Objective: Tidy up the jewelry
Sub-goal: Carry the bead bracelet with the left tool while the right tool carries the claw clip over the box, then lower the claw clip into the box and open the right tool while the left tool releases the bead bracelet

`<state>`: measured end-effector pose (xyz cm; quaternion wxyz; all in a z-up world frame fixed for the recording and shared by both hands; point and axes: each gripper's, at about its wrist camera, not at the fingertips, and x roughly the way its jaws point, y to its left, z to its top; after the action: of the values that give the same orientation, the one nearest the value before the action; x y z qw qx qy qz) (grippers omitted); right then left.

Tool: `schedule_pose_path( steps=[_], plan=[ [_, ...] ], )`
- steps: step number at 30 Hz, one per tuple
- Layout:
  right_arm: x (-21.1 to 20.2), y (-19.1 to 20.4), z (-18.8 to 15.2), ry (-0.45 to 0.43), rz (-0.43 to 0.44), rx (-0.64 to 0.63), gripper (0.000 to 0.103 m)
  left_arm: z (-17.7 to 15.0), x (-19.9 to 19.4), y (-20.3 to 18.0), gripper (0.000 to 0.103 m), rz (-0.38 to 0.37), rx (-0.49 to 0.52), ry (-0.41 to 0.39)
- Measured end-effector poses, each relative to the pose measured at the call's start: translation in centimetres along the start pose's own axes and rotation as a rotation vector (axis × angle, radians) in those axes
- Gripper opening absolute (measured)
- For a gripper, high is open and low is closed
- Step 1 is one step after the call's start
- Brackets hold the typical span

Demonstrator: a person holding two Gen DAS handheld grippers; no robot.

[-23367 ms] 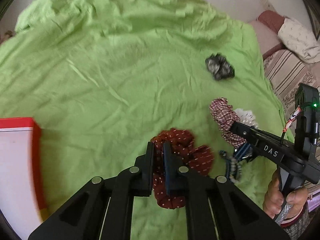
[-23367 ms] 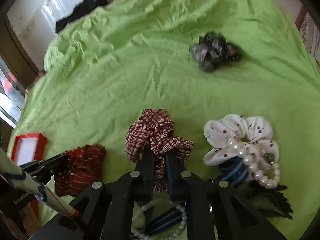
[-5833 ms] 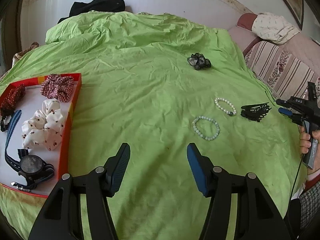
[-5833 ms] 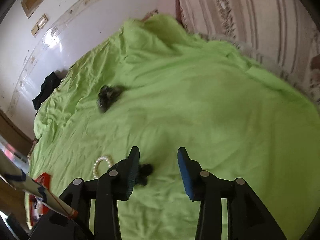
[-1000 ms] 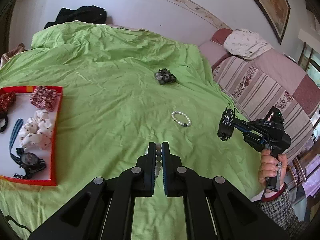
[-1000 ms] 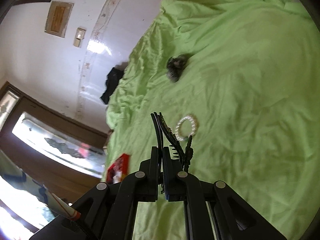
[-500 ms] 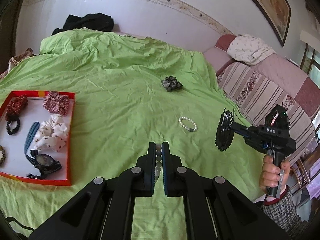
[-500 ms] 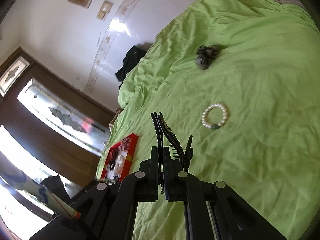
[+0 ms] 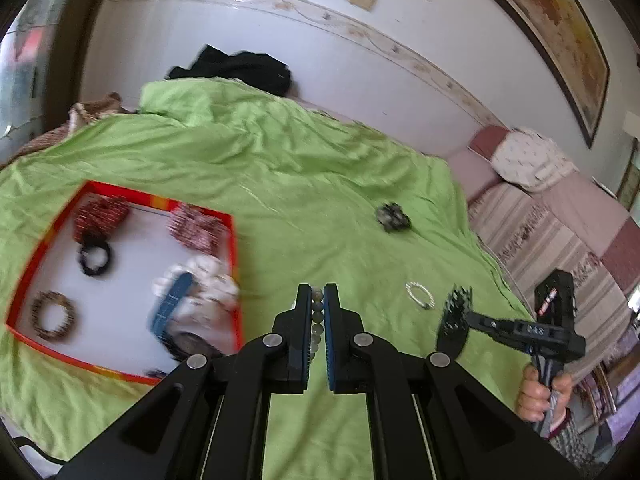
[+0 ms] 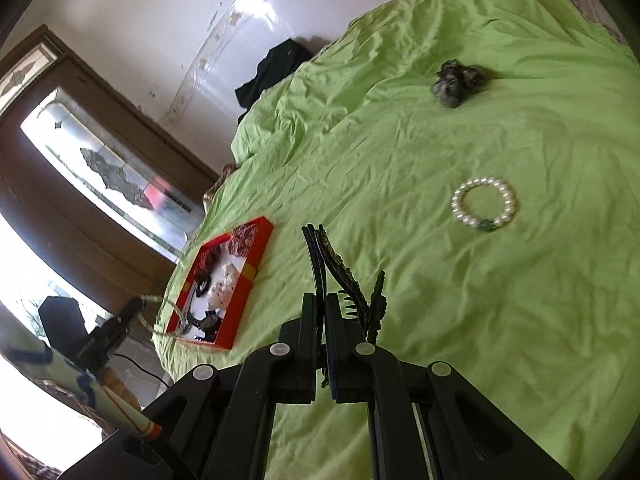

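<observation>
The left gripper [image 9: 316, 312] was clenched on a pale bead bracelet [image 9: 317, 322]; the right gripper [image 10: 322, 316] was clamped on a black claw clip [image 10: 340, 272]. A pearl bracelet [image 10: 484, 207] lay mid-bedspread [image 10: 460, 288], the red tray [image 9: 232, 240] near its left edge.

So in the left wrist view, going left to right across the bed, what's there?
Red tray → beaded bracelet pinched in the left gripper → dark scrunchie → pearl bracelet → black claw clip held in the right gripper.
</observation>
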<state>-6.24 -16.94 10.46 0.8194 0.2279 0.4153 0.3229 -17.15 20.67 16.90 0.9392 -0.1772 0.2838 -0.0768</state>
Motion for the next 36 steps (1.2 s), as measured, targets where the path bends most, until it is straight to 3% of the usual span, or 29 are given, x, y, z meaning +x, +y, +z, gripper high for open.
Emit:
schedule_pose_path(
  steps=[10, 21, 30, 36],
  plan=[
    [3.2, 5.6, 1.4, 0.043, 0.01, -0.061, 0.005, 2.4, -0.1, 5.4, 0.005, 0.171, 0.006, -0.041],
    [7.8, 13.7, 2.3, 0.099, 0.008, -0.19, 0.005, 1.5, 0.5, 9.0, 0.005, 0.324, 0.012, -0.054],
    [11.4, 18.0, 2.1, 0.151, 0.006, -0.261, 0.005, 1.3, 1.0, 10.0, 0.005, 0.409, 0.043, -0.052],
    [12.3, 19.7, 1.8, 0.171, -0.004, -0.284, 0.005, 1.2, 0.9, 10.1, 0.005, 0.411, 0.044, -0.053]
  ],
)
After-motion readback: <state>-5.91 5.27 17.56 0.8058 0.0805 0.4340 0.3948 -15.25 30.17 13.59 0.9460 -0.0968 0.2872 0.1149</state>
